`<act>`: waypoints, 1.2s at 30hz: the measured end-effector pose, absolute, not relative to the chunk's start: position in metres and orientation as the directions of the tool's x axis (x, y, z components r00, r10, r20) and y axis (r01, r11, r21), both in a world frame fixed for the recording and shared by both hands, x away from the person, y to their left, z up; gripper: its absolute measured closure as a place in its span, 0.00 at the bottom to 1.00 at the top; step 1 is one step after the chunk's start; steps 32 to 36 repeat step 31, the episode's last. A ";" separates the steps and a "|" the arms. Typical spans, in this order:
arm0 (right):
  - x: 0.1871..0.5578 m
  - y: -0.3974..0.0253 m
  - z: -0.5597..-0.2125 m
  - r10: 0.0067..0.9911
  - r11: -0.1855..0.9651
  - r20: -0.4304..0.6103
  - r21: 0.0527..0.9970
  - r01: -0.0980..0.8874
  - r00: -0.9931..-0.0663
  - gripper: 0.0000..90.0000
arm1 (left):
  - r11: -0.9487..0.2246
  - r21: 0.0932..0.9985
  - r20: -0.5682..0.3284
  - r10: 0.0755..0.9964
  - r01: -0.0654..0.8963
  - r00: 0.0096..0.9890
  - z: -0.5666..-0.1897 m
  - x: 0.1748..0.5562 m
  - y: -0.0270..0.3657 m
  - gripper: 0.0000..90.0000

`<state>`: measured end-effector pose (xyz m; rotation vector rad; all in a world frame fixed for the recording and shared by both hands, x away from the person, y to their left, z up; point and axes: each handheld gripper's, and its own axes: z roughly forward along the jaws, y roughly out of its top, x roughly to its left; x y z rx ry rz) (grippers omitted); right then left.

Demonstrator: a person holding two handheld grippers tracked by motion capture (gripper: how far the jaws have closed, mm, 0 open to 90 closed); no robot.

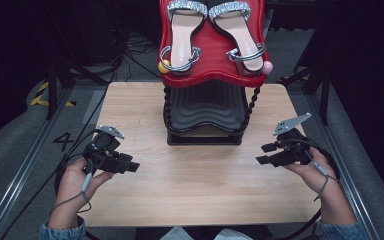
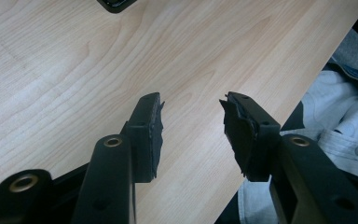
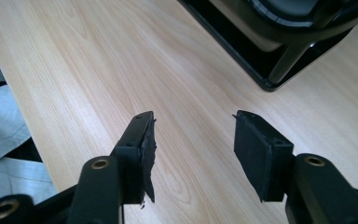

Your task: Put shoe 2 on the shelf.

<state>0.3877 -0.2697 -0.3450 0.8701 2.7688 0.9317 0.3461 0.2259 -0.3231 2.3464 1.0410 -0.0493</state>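
Observation:
A two-tier shoe rack (image 1: 206, 117) stands at the back middle of the wooden table (image 1: 190, 185). Its red top shelf (image 1: 213, 42) carries a pair of sandals (image 1: 215, 30) with glittery straps. The black lower shelf (image 1: 207, 107) holds nothing. My left gripper (image 1: 130, 166) hovers over the table's left side, open and holding nothing; the left gripper view has its jaws apart (image 2: 191, 105) above bare wood. My right gripper (image 1: 263, 153) is at the right side, open as well, jaws apart (image 3: 193, 116) near the rack's base corner (image 3: 270, 70).
The table's near edge meets the person's lap (image 2: 335, 126) in pale clothing. Grey floor with metal rails (image 1: 25, 170) flanks the table. Dark stands and cables (image 1: 125, 55) sit behind it. A yellow ball (image 1: 163, 66) and a pink ball (image 1: 267, 67) cap the rack posts.

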 end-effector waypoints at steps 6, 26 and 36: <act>0.390 -0.266 -0.366 0.536 0.682 0.086 0.542 0.490 -0.840 0.52 | -0.536 0.478 -0.256 0.673 0.696 0.694 -0.325 0.346 0.227 0.63; 0.394 -0.256 -0.410 0.516 0.727 0.136 0.454 0.516 -0.846 0.51 | -0.522 0.474 -0.265 0.684 0.709 0.680 -0.327 0.348 0.230 0.62; 0.394 -0.258 -0.408 0.510 0.718 0.153 0.466 0.517 -0.846 0.49 | -0.524 0.479 -0.260 0.682 0.705 0.683 -0.327 0.349 0.231 0.61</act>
